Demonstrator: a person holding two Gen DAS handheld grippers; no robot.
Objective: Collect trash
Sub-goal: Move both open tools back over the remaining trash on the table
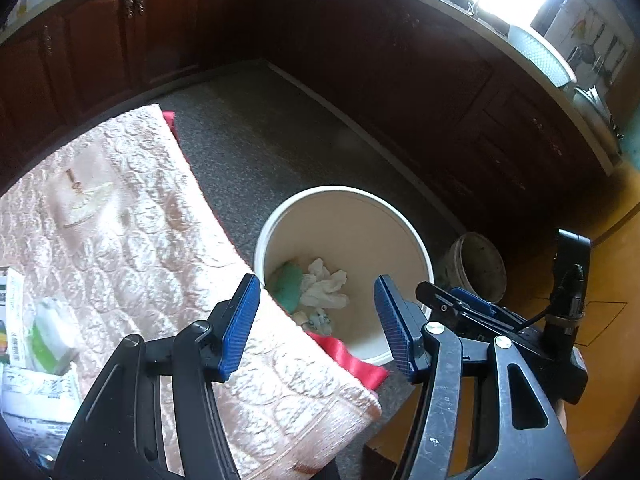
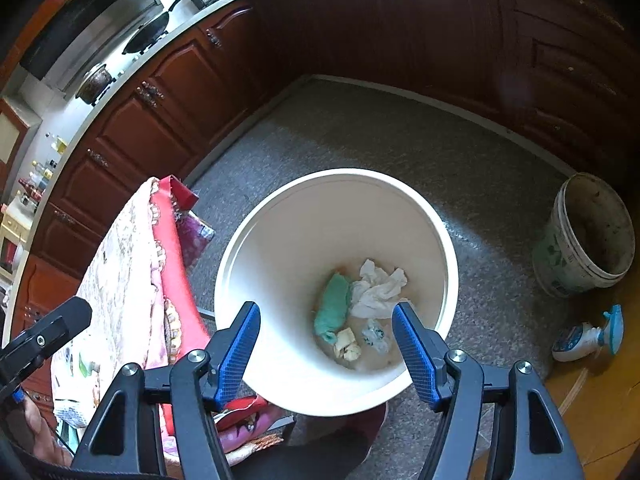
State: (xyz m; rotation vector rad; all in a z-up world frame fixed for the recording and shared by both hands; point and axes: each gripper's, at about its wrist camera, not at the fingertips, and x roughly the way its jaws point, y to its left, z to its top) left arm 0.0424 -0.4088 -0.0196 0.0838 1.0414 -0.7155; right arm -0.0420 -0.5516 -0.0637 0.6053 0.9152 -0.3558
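Observation:
A white bin (image 2: 440,240) stands on the grey floor beside a table and also shows in the left wrist view (image 1: 400,224). At its bottom lie a green wad (image 2: 332,312), a crumpled white tissue (image 2: 376,288) and small scraps (image 2: 348,344). My right gripper (image 2: 326,350) is open and empty, right above the bin's near rim. My left gripper (image 1: 316,324) is open and empty over the table's edge, next to the bin. Paper packaging (image 1: 44,344) lies on the pink tablecloth (image 1: 132,232) at the lower left.
A dirty old bucket (image 2: 588,240) stands right of the bin, also seen in the left wrist view (image 1: 476,268). A spray bottle (image 2: 588,340) lies on the floor. Dark wooden cabinets (image 2: 168,92) ring the grey mat (image 2: 400,140). The right gripper's body (image 1: 520,320) shows beside the left gripper.

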